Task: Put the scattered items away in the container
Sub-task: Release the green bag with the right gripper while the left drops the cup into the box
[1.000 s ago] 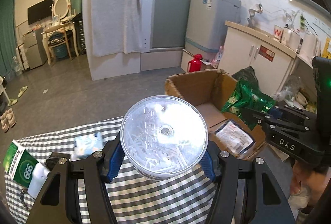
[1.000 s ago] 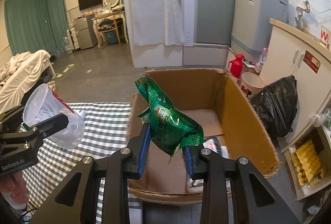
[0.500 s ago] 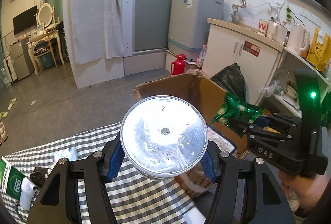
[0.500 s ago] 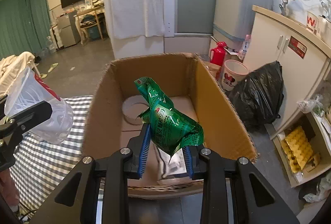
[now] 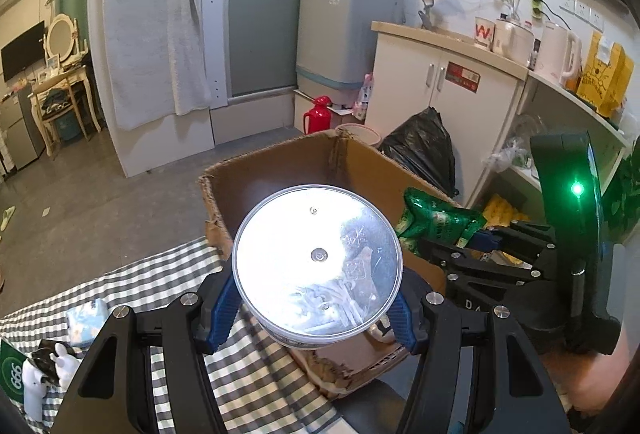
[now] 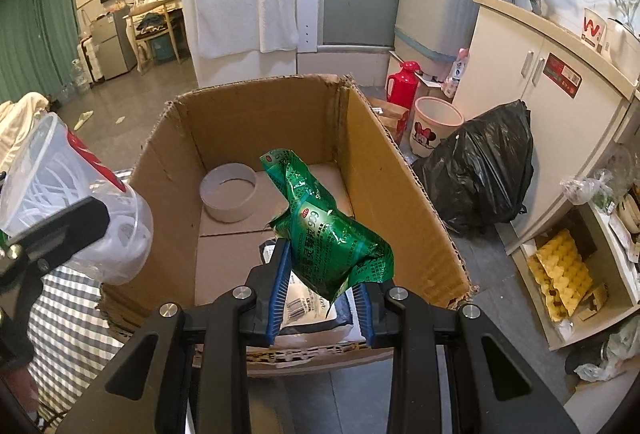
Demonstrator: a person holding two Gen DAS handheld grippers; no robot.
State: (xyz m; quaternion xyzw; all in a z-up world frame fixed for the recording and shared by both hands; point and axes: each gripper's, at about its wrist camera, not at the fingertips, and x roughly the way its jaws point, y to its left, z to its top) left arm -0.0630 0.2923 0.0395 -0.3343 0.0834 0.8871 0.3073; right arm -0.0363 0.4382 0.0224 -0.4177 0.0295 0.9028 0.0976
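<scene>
Cardboard box (image 6: 376, 169) holds a tape ring and packet; our right gripper (image 6: 322, 298) clamps a green foil pouch (image 6: 328, 234), left gripper (image 5: 316, 308) clamps a clear plastic tub (image 5: 316, 258); checked tabletop's left edge (image 5: 132, 290) keeps several items.

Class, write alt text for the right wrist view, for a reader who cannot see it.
The right gripper holds a crumpled green packet above an open cardboard box, which contains a white ring and a flat packet. At left, the left gripper grips a clear plastic tub.
</scene>
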